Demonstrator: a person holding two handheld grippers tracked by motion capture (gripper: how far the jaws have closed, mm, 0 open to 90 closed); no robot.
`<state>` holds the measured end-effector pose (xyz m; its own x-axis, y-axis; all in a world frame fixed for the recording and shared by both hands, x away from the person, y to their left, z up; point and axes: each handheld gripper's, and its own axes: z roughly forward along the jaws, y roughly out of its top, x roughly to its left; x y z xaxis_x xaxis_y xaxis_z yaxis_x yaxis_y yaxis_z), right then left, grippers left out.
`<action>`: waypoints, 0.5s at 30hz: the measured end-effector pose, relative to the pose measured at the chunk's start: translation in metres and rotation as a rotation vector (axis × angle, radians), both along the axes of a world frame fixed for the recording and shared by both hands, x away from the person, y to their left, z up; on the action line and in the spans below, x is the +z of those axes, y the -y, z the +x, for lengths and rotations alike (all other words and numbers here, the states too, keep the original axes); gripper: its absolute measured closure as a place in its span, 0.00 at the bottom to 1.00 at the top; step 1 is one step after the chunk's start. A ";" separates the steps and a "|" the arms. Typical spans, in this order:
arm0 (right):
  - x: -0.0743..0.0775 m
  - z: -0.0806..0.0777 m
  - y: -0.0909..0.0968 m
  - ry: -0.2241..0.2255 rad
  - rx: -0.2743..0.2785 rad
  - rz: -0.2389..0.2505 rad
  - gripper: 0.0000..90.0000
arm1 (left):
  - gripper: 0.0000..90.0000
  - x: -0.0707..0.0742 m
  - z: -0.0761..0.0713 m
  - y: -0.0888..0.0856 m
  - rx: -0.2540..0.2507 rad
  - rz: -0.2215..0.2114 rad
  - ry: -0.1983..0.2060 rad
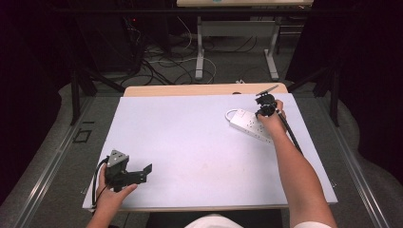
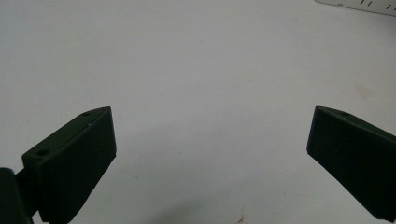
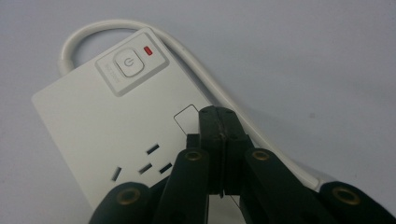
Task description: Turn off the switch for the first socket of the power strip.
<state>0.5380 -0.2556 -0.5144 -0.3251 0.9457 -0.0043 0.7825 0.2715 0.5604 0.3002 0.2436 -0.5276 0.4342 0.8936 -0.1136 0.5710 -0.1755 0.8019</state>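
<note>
Landmark: the power strip [image 1: 250, 125], a white bar lying on the far right part of the tabletop [image 1: 190, 142]; every place below is given from it.
Your left gripper [image 1: 138, 175]: nearest you, well apart from the power strip, low over the near left of the tabletop. Its fingers [image 2: 74, 163] are released and spread wide, with nothing but bare white surface between them. In the left gripper view a corner of the power strip [image 2: 369, 4] sits far off at the top right.
Your right gripper [image 3: 219, 122]: right above the power strip, pointing down at its top face. Its fingers [image 3: 233, 140] are clenched together, pad against pad, and grasp nothing; they form one blunt tip.
Nearer hand: the right, by a long way. The left has no part in the coming move, as far as you can judge.
Long axis: in the high view the power strip runs from far left to near right; the cord [image 3: 224, 93] loops out of the far left end and returns along the side away from you.
Relation that counts: the round power button [image 3: 129, 64] lies beyond your closed fingertips, toward the cord end, with the small red lamp [image 3: 148, 50] just beside it. The sockets [image 3: 144, 165] sit to the side of the fingers.
Contact: whether the tips touch the casing you cannot tell.
Likely next move: slide the closed tip along the long axis toward the cord end, then press down on the button.
</note>
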 end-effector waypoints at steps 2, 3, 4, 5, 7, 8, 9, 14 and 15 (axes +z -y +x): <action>0.000 0.000 0.000 -0.003 -0.002 0.002 1.00 | 0.01 0.000 0.000 0.000 0.000 -0.001 0.000; 0.000 0.000 0.000 -0.001 -0.004 0.003 1.00 | 0.01 0.000 0.000 0.000 0.000 0.000 0.000; 0.000 0.000 0.001 -0.006 -0.002 0.005 1.00 | 0.01 0.000 0.000 0.000 0.000 0.001 0.000; -0.001 0.000 0.001 -0.003 -0.001 0.009 1.00 | 0.01 0.000 0.000 0.000 0.000 0.000 0.000; -0.002 0.000 0.001 -0.010 -0.002 -0.001 1.00 | 0.01 0.000 0.000 0.000 0.000 0.000 -0.001; -0.002 0.000 0.001 -0.010 -0.002 -0.001 1.00 | 0.01 0.000 0.000 0.000 0.000 -0.001 0.001; -0.002 0.000 0.002 -0.014 -0.004 0.001 1.00 | 0.01 0.000 0.000 0.000 0.000 -0.001 0.002; -0.002 -0.001 0.002 -0.014 -0.005 0.000 1.00 | 0.01 0.000 0.000 0.000 0.001 -0.002 0.002; -0.002 -0.001 0.002 -0.013 -0.006 0.000 1.00 | 0.01 0.000 0.000 0.000 0.001 -0.002 0.001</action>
